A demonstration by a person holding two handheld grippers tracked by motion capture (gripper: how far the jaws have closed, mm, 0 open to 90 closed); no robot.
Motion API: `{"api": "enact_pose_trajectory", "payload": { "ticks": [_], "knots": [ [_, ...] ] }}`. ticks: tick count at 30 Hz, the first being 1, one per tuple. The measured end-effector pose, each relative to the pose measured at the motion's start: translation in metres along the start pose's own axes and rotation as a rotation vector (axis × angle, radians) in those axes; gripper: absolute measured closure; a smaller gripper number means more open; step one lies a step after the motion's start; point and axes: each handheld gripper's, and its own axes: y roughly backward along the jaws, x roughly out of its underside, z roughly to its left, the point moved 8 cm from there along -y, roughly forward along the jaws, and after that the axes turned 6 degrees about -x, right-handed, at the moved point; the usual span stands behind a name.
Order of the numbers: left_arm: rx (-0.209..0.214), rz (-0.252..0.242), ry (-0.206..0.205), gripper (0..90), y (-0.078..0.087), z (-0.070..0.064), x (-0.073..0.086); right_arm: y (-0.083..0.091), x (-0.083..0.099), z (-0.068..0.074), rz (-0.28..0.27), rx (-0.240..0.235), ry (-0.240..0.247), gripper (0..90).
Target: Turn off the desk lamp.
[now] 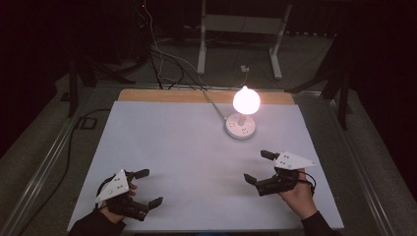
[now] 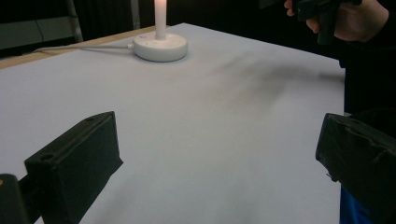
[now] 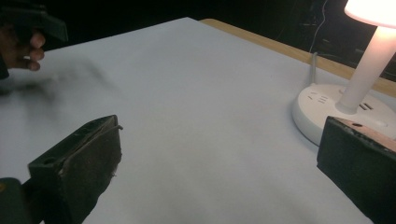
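A small lit lamp (image 1: pixel 246 101) with a glowing round shade stands on a white round socket base (image 1: pixel 240 128) at the back right of the white table sheet (image 1: pixel 196 147). The base (image 2: pixel 160 45) appears far ahead in the left gripper view, and close on the right, base (image 3: pixel 327 112), in the right gripper view. My left gripper (image 1: pixel 150 187) is held at the front left, open, nothing between its jaws. My right gripper (image 1: pixel 256 167) is held at the front right, open and empty, a short way in front of the lamp.
A white cable (image 1: pixel 212 101) runs from the socket base to the table's back edge. A wooden strip (image 1: pixel 162 95) borders the back of the sheet. Dark floor, cables and a white stand's legs (image 1: pixel 236 44) lie beyond the table.
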Motion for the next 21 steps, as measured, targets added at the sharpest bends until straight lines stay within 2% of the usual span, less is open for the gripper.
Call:
{"api": "enact_pose_trajectory", "payload": {
  "ticks": [5,9,13,15,21],
  "knots": [
    [0.001,-0.002,0.001,0.4,0.000,0.000,0.000,-0.005,-0.003,-0.010,0.003,-0.001,-0.029,0.0],
    [0.001,-0.006,0.006,0.4,0.000,0.000,-0.001,-0.009,-0.006,-0.019,0.001,0.017,-0.034,0.0],
    [0.000,-0.005,0.005,0.4,0.000,0.000,-0.001,-0.013,-0.010,-0.029,-0.006,0.049,-0.031,0.0],
    [0.000,-0.008,0.009,0.4,0.001,0.001,-0.001,-0.015,-0.012,-0.036,-0.019,0.077,-0.047,0.0],
    [0.001,-0.007,0.008,0.4,0.001,0.000,-0.001,-0.022,-0.014,-0.057,-0.046,0.114,-0.079,0.0]
  ]
}}
